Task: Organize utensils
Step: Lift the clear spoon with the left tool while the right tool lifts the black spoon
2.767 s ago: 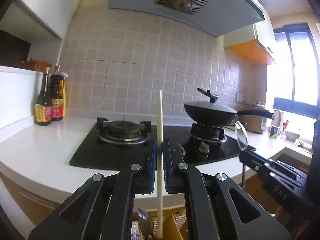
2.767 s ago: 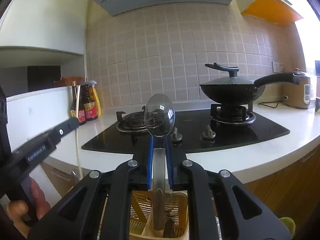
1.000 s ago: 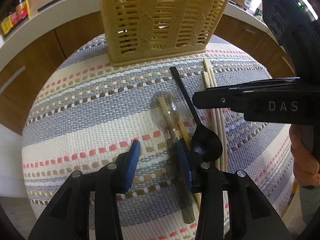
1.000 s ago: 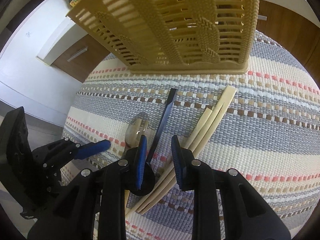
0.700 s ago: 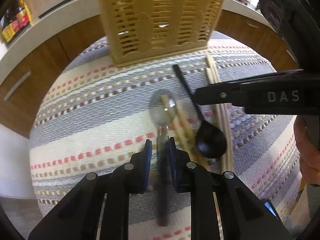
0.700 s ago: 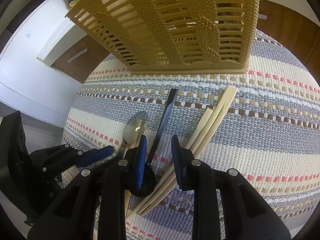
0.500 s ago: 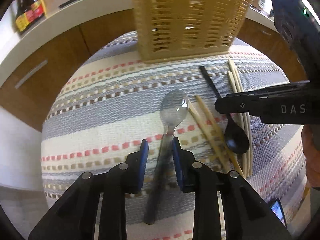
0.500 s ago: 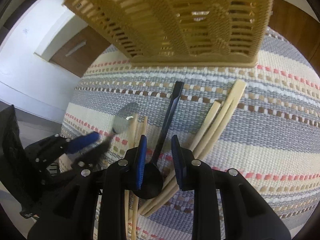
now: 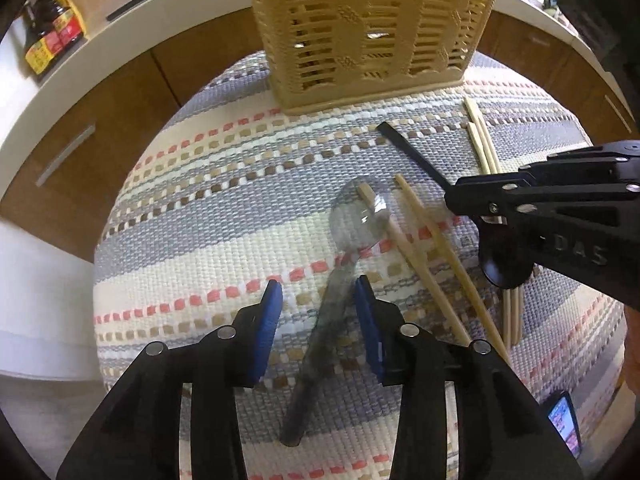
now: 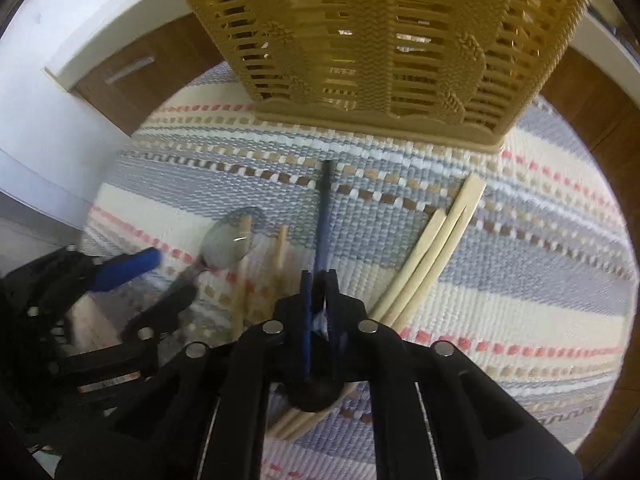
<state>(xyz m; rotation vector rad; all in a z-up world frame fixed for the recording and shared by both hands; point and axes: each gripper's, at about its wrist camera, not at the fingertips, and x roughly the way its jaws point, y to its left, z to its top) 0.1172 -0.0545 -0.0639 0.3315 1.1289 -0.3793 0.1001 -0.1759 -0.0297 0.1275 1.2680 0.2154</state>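
On the striped woven mat [image 9: 224,216], near side, your left gripper [image 9: 318,300] straddles the clear spoon's [image 9: 352,236] handle, jaws parting, pads not touching it. So no grip there yet; the spoon lies flat, bowl pointing far toward the basket [image 9: 372,28], likely lined up for a pinch on the handle.

Your right gripper [image 10: 318,284] is clamped tight on the black spoon's [image 10: 323,208] thin handle, close to its bowl, which sits under the jaws. Handle runs straight away toward the basket, so a lift and tip-in looks like the plan, I'd guess.

Clutter: two loose chopsticks [image 9: 432,264] lie just right of the clear spoon, one crossing under or over its bowl, can't tell which. Lifting the spoon could drag that stick. A bundle of pale chopsticks [image 10: 436,248] lies just right of the black spoon, near ends tucked by its bowl; watch that they don't come up with it.

Basket stands upright at the far edge of the mat, something shiny already inside. Bottles [image 9: 52,20] sit on the counter far left, well clear.
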